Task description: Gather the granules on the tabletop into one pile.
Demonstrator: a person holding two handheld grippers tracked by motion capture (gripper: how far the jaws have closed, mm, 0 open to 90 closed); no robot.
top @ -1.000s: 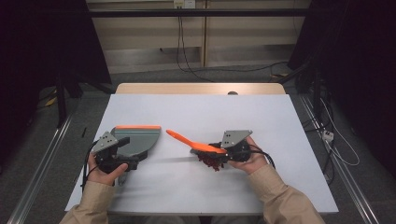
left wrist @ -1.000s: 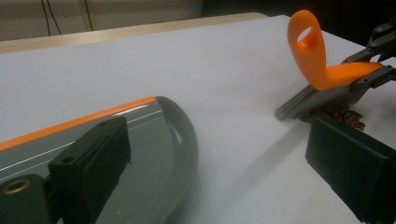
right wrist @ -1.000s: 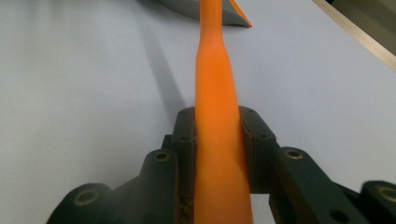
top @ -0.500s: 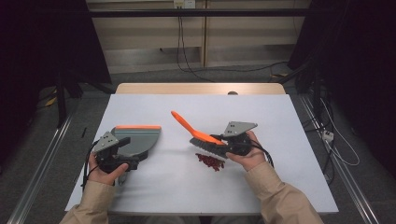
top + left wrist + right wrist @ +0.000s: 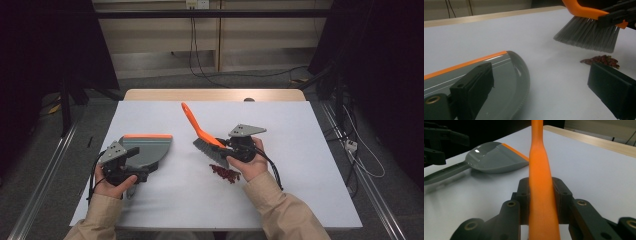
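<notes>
Clamped between the pads of the right claw (image 5: 541, 202) is the orange handle of a brush (image 5: 200, 131), the jaws being pressed against both sides of it in the right gripper view, where the top and bottom of the handle are cut off by the frame. In the high view the handle is seen slanting up and away from the right hand (image 5: 248, 161), and the grey bristles (image 5: 587, 36) are held just above the white surface (image 5: 300, 150), clear of it. A small heap of dark red bits (image 5: 226, 173) lies on the surface just below the bristles, near the right hand; what the bits are cannot be made out.

The left claw (image 5: 541, 87) is seen with its jaws standing wide apart in the left gripper view. One jaw lies over the grey dustpan (image 5: 145, 151), the other over bare surface, and whether anything is gripped cannot be told, since the pan's handle is hidden under the left hand (image 5: 114, 180). The pan lies flat, its orange lip (image 5: 147, 136) turned away from the person, well apart from the heap.
</notes>
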